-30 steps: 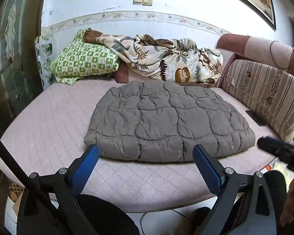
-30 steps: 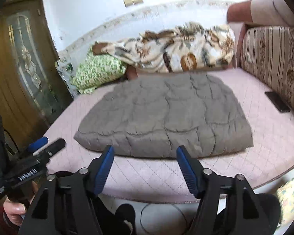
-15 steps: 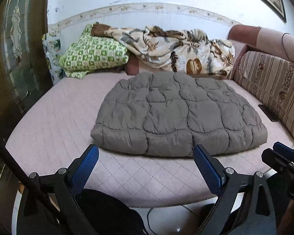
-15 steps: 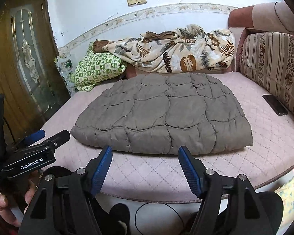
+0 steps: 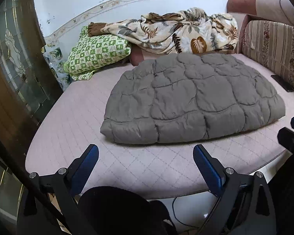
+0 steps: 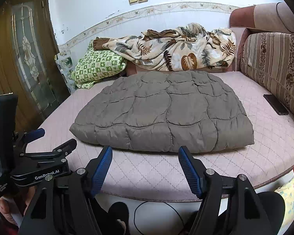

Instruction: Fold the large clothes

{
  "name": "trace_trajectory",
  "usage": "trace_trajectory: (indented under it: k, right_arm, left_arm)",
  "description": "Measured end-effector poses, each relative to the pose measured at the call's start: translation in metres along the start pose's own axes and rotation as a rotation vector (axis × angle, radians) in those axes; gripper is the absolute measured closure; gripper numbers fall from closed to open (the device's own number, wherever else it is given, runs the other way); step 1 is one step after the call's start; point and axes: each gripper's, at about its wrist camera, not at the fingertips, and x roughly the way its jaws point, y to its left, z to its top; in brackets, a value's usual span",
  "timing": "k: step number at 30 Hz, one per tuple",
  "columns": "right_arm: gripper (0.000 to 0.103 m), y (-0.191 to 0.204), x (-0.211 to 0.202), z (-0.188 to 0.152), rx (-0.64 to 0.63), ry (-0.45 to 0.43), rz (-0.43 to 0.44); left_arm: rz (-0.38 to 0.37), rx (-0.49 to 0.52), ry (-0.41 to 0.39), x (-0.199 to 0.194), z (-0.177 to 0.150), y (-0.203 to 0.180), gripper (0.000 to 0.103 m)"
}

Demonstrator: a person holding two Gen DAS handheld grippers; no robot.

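Observation:
A grey quilted padded garment [image 5: 190, 98] lies folded flat in a thick rectangle on the pink quilted bed [image 5: 72, 117]; it also shows in the right wrist view [image 6: 164, 113]. My left gripper [image 5: 146, 156] is open and empty, held above the bed's near edge, short of the garment's front edge. My right gripper [image 6: 145, 156] is open and empty, also just short of the front edge. The left gripper's body shows at the left of the right wrist view [image 6: 49, 152].
A green checked pillow [image 5: 96, 52] and a leaf-print blanket [image 5: 176, 31] lie at the bed's far end. A striped sofa back [image 5: 274, 47] runs along the right, with a dark phone [image 6: 275, 104] beside it. A wooden glass door [image 6: 23, 58] stands left.
Both grippers have shifted and tilted slightly, so the garment sits a little differently in view. The garment has not moved. Both grippers stay open.

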Motion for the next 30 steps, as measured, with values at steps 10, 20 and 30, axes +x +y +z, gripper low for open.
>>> trace_trajectory:
  k: [10,20,30]
  right_arm:
    - [0.029,0.002,0.007,0.0,-0.008,0.019,-0.006]
    - [0.027,0.003,0.011,-0.002,-0.021,0.029,-0.007]
    - [0.024,0.003,0.014,-0.004,-0.025,0.046,-0.01]
  left_arm:
    - [-0.009,-0.006,0.024,0.009,-0.004,0.003,0.006]
    - [-0.008,-0.002,0.035,0.014,-0.007,0.006,0.006]
    - [-0.009,-0.002,0.04,0.017,-0.009,0.007,0.006]
